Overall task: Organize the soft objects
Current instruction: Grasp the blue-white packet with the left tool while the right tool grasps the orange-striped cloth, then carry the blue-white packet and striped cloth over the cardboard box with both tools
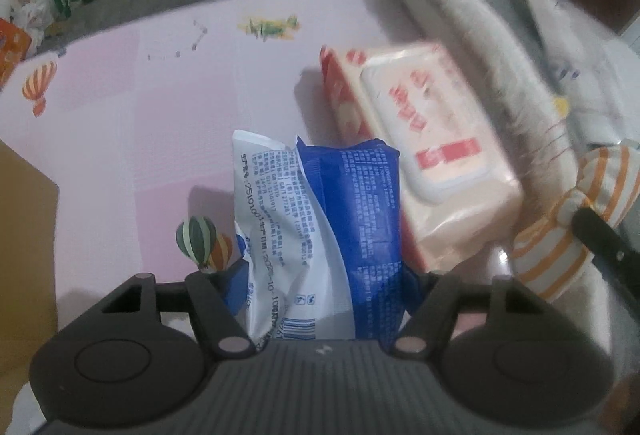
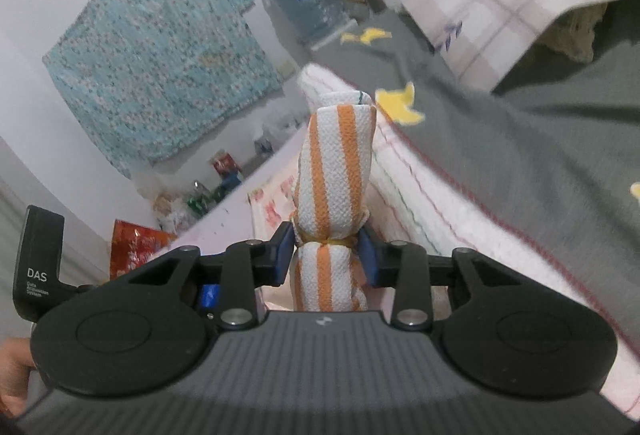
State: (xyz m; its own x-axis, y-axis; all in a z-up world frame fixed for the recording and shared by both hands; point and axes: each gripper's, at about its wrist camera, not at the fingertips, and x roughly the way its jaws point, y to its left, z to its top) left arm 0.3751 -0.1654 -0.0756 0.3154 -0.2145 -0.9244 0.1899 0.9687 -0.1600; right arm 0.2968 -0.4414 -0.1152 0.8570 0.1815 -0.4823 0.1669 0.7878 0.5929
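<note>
The pink play mat (image 1: 160, 107) carries a peach wipes pack (image 1: 432, 139). Tilted steeply downward over it, the left gripper (image 1: 320, 271) clamps a blue-and-white packet (image 1: 320, 227). Angled more shallowly, the right gripper (image 2: 326, 255) squeezes 1 orange-striped rolled towel (image 2: 336, 163) beside the bedding.

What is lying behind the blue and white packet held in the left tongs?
Behind the blue and white packet a pink wipes pack lies on the pink mat. The packet covers its near corner.
</note>
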